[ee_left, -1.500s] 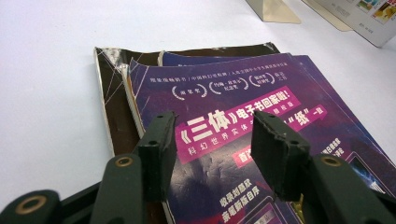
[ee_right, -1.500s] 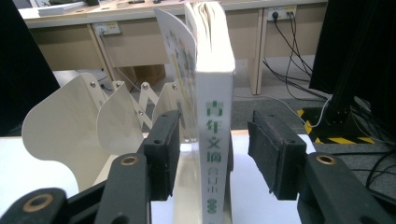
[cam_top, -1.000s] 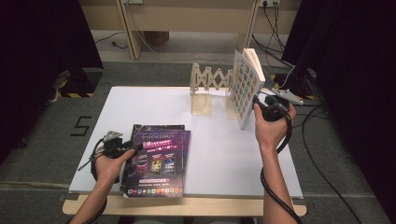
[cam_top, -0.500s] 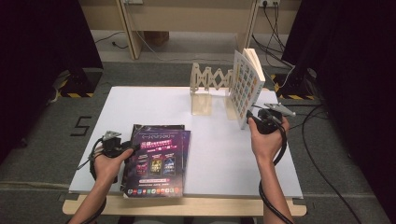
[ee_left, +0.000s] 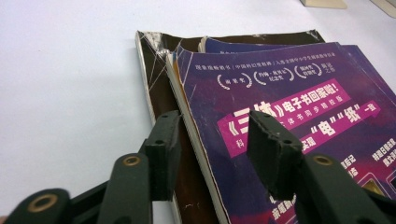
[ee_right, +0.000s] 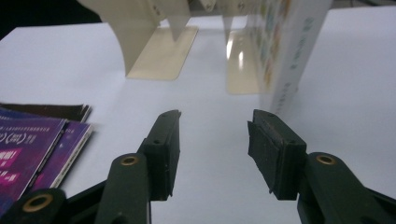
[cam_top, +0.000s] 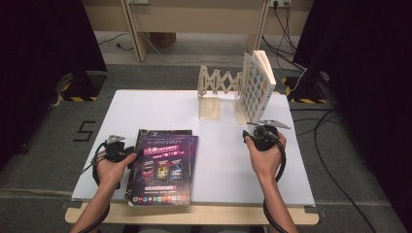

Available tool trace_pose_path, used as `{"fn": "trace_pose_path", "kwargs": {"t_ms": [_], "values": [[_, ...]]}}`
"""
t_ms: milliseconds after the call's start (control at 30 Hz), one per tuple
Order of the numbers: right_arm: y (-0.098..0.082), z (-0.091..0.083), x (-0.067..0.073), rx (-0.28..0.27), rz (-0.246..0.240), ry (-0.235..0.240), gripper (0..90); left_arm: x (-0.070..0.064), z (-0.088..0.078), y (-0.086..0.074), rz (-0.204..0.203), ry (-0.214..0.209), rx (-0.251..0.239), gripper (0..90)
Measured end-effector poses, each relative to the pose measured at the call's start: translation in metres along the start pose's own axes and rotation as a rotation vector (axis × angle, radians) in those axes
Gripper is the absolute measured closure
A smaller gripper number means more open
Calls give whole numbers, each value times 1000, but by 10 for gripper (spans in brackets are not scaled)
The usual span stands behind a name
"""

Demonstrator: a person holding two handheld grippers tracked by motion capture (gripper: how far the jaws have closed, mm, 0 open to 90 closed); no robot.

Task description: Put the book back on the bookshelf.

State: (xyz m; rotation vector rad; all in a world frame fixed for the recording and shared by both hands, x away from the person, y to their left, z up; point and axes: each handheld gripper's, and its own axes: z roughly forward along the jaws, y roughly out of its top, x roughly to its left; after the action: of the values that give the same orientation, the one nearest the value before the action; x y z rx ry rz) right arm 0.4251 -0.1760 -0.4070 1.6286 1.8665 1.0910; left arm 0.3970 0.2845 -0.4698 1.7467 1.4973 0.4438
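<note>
Lengthwise, purple book [cam_top: 163, 167] (spine leftward)

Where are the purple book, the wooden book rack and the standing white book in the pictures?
purple book [cam_top: 165, 167]: high view, middle of its front cover.
wooden book rack [cam_top: 210, 108]: high view, its left upright plate.
standing white book [cam_top: 255, 90]: high view, its patterned front cover.

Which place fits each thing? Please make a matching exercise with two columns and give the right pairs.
Things:
1. purple book
2. white book
3. left gripper
4. right gripper

Places:
A. upright in the wooden rack
B. open, over bare table
C. flat, on top of the stack
D. fingers astride the purple book's spine edge

Pairs: 1-C, 2-A, 3-D, 4-B
</note>
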Motion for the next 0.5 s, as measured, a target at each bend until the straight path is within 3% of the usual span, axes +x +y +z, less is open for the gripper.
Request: {"fn": "trace_pose_path", "kwargs": {"t_ms": [333,500], "values": [[-8,12,13,42,-21,22,528,1,11,-1,-11,-26,39,613],[-11,15,17,52,-22,26,528,-2,9,1,24,-4,38,658]]}}
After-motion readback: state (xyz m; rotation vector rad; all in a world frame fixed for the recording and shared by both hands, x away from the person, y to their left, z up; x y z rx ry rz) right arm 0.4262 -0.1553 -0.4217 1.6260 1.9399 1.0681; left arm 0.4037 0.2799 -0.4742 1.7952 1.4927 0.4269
